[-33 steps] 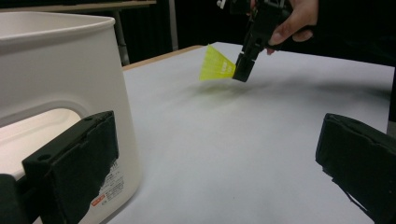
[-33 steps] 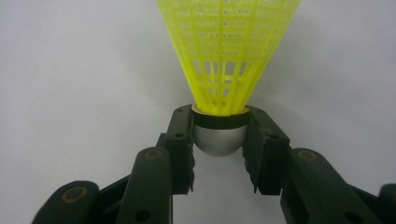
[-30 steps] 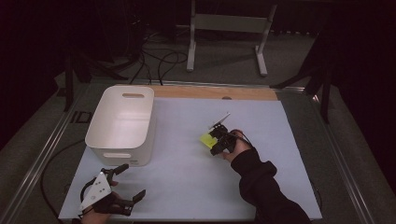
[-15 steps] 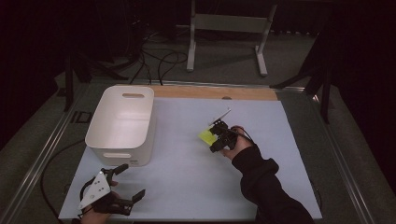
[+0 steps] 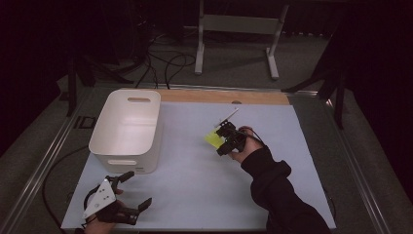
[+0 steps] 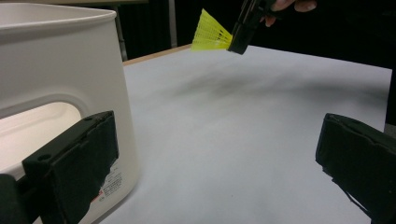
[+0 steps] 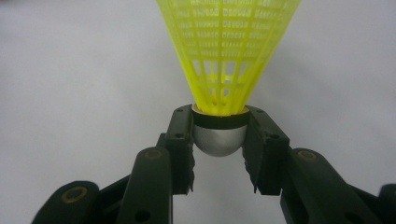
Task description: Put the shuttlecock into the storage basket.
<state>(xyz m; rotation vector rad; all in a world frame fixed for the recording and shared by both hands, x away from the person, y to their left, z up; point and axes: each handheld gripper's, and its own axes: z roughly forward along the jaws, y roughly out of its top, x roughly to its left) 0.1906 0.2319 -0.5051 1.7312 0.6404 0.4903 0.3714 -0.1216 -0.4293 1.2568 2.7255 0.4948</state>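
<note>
The white bin (image 5: 127,127) sits at about nine o'clock from the yellow shuttlecock (image 5: 213,138), well apart from it across the pale mat (image 5: 195,185). If the bin is where the shuttlecock is bound, the carry crosses open mat, and a drop there could send it rolling away.

The right gripper (image 5: 222,141) is clenched on the shuttlecock's rounded silver cork (image 7: 219,138), the skirt pointing away from the jaws, the whole thing lifted clear of the mat. The risk, as I judge it, lies in that hold — the pads pinch a smooth dome near its widest band, so a tilt or jolt could squeeze it out. The light skirt could also catch the bin's rim (image 6: 56,21) if it comes in low.

The left gripper (image 5: 131,197) rests at seven o'clock by the bin's near corner, jaws spread with nothing between them.

The bin's floor is partly hidden by its near wall, the label (image 6: 109,183) on it is too blurred to read, and the room beyond the table is dark.
</note>
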